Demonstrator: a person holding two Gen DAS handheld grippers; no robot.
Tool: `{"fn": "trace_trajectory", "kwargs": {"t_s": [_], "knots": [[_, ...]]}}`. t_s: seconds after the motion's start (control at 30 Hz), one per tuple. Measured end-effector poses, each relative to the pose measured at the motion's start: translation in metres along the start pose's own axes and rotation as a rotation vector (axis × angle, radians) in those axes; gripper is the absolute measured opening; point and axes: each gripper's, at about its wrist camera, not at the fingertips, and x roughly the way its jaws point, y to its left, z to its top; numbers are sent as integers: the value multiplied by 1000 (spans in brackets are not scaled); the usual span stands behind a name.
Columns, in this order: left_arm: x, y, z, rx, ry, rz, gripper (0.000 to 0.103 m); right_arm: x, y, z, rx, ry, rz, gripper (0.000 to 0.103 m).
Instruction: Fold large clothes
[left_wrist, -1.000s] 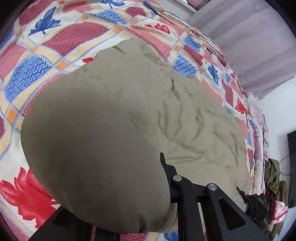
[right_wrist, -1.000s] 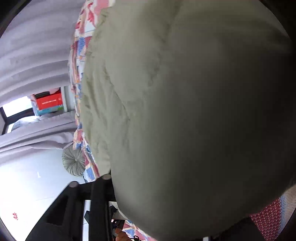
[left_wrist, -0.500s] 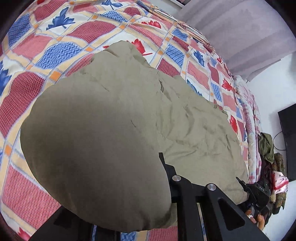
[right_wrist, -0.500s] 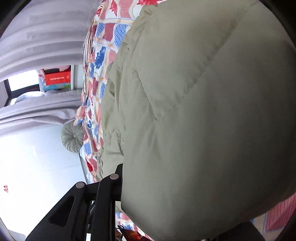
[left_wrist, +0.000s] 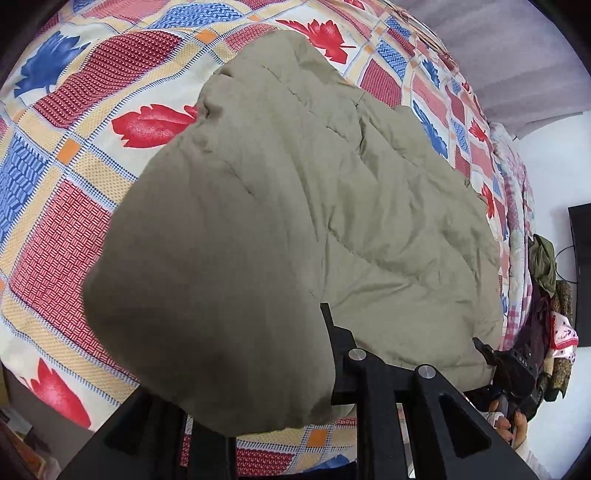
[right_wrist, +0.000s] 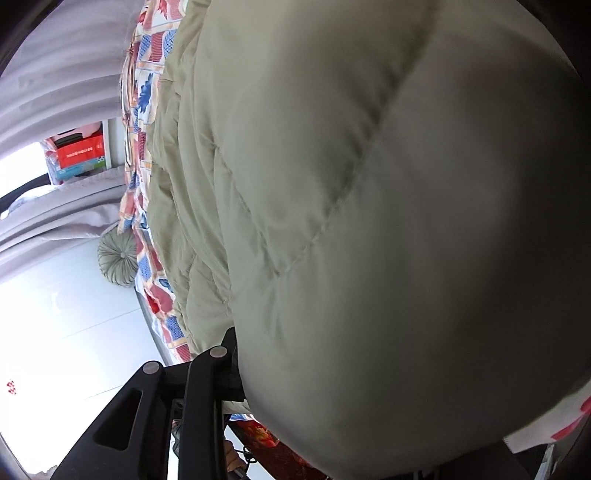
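Observation:
A padded olive coat (left_wrist: 388, 206) lies spread across the bed, its quilted seams running toward the far right. My left gripper (left_wrist: 251, 332) has a thick fold of the coat bulging up between its fingers. One black finger (left_wrist: 327, 317) shows and the other is hidden under the cloth; the jaws are opening. In the right wrist view the coat (right_wrist: 369, 221) fills most of the picture. My right gripper (right_wrist: 325, 369) also has the coat between its fingers, with only the left finger (right_wrist: 229, 341) visible. Its jaws are opening too.
A bed sheet (left_wrist: 74, 155) with red and blue leaf squares covers the bed. Grey curtains (right_wrist: 62, 74) hang behind it. A round cushion (right_wrist: 118, 258) lies on the pale floor. A heap of clothes (left_wrist: 543, 266) and a dark screen (left_wrist: 581, 258) stand at the right.
Both grippers have carried the held coat edge sideways across the bed. More patterned sheet now shows to the left of the fold, and the coat fills more of the right wrist view.

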Motion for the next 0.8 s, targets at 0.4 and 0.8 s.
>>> {"fn": "trace_trajectory", "kwargs": {"t_s": [0.4, 0.8], "knots": [[-80, 10, -9, 64, -27, 119, 22, -38, 49, -14, -146, -8, -257, 51], [-47, 18, 10, 77, 9, 227, 22, -35, 102, -59, -364, 18, -327, 48]]}}
